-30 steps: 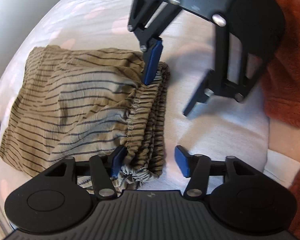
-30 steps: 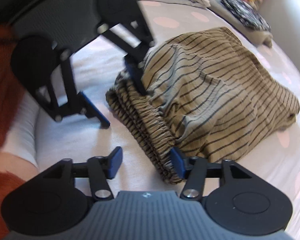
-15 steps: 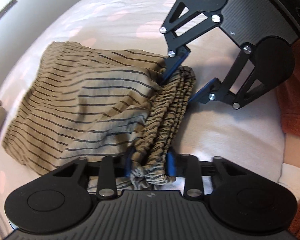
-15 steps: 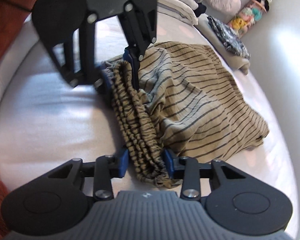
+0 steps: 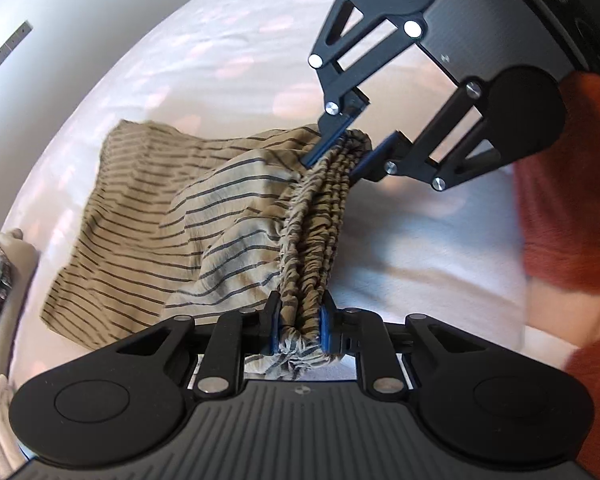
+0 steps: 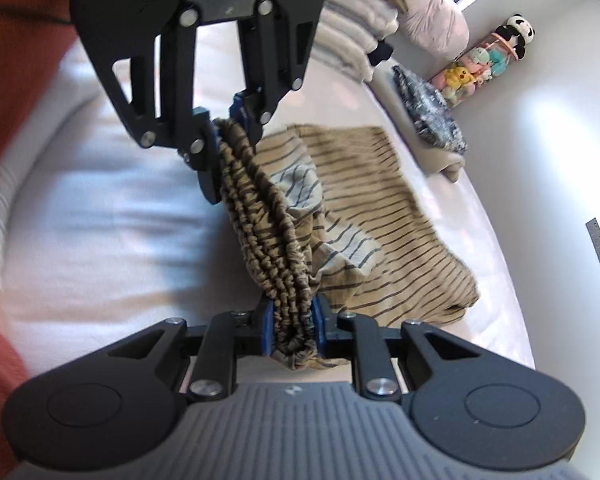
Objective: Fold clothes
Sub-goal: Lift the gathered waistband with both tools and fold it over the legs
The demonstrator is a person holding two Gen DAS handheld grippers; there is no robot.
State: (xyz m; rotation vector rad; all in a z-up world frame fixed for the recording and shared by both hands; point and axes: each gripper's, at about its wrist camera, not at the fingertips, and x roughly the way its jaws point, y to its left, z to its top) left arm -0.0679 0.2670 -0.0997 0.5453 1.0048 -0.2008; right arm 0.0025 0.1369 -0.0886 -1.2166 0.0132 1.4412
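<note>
A tan garment with dark stripes (image 5: 148,216) lies on a white bed (image 5: 420,248). Its gathered elastic waistband (image 5: 312,224) is stretched between both grippers and lifted off the bed. My left gripper (image 5: 298,326) is shut on one end of the waistband. My right gripper (image 5: 346,152) is shut on the other end. In the right wrist view my right gripper (image 6: 292,326) pinches the waistband (image 6: 268,232), and the left gripper (image 6: 228,140) holds the far end. The rest of the garment (image 6: 400,220) trails on the bed.
A rust-red fuzzy blanket (image 5: 568,200) lies along one side of the bed. Folded clothes (image 6: 352,44) are stacked at the far end. A dark patterned cloth on a grey pad (image 6: 432,116) and a jar of plush toys (image 6: 488,60) sit by the wall.
Both grippers closed on the ends of the waistband and raised it. The waistband now hangs taut between them, and the garment's near part has lifted off the bed.
</note>
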